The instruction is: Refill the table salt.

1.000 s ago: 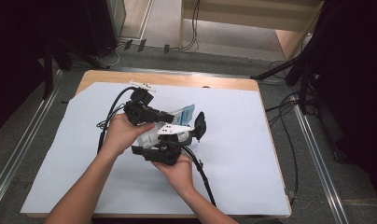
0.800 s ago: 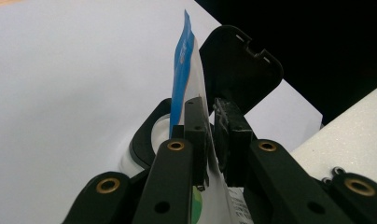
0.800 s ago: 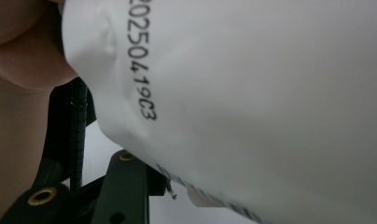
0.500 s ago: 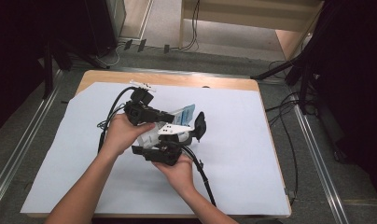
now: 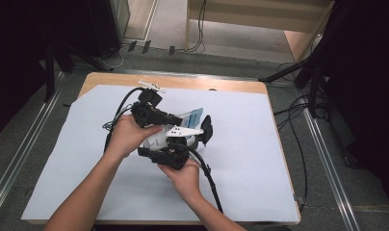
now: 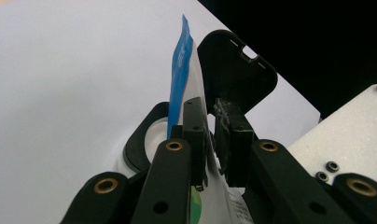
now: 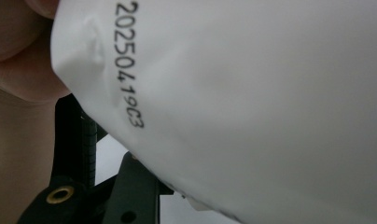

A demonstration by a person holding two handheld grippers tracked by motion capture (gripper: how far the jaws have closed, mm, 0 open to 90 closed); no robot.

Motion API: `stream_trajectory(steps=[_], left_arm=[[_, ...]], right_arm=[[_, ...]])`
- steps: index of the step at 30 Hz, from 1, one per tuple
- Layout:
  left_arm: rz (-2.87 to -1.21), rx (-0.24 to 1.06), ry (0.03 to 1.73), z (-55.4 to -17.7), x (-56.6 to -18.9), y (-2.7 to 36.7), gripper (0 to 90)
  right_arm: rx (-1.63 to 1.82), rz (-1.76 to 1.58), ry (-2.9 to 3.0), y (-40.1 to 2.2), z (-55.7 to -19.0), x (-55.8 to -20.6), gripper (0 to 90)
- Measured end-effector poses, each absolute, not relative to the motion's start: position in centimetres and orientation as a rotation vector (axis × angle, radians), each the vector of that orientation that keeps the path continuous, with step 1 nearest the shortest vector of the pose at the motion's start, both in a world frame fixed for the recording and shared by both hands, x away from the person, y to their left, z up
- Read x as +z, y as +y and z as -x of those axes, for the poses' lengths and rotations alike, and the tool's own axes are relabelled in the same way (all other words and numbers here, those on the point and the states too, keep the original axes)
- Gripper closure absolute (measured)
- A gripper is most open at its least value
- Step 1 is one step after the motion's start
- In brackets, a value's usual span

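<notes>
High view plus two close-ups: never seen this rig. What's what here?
No robot: a person holds a hand-held gripper in each hand. The high view looks down on the table, covered in white paper. The left gripper and right gripper meet on a white pouch with a blue top edge. Each close-up comes from a camera riding on one gripper. In the left gripper view its fingers pinch the pouch. The right gripper view shows the pouch with a printed code, very close; its jaws have just been closing.
</notes>
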State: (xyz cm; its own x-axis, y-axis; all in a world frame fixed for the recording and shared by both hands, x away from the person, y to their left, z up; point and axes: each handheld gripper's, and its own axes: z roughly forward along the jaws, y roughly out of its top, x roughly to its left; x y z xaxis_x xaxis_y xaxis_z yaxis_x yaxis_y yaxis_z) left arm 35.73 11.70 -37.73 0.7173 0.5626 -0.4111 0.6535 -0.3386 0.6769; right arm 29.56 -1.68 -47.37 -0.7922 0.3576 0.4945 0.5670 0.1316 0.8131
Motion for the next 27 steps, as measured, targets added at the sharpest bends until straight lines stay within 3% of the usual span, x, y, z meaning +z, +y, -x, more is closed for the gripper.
stream_trajectory(steps=[9,16,27], left_arm=[[-2.025,-0.129,0.933,-35.80,-37.74,11.77,83.4],[-2.023,-0.120,0.947,-35.83,-37.75,11.87,83.7],[-2.035,-0.122,0.956,-36.05,-37.71,11.98,83.7]], right_arm=[[-1.736,0.915,-2.221,-1.72,-29.56,-47.37,67.9],[-1.735,0.882,-2.236,-1.28,-29.36,-47.55,58.8],[-1.733,0.866,-2.271,-1.26,-29.28,-47.53,61.1]])
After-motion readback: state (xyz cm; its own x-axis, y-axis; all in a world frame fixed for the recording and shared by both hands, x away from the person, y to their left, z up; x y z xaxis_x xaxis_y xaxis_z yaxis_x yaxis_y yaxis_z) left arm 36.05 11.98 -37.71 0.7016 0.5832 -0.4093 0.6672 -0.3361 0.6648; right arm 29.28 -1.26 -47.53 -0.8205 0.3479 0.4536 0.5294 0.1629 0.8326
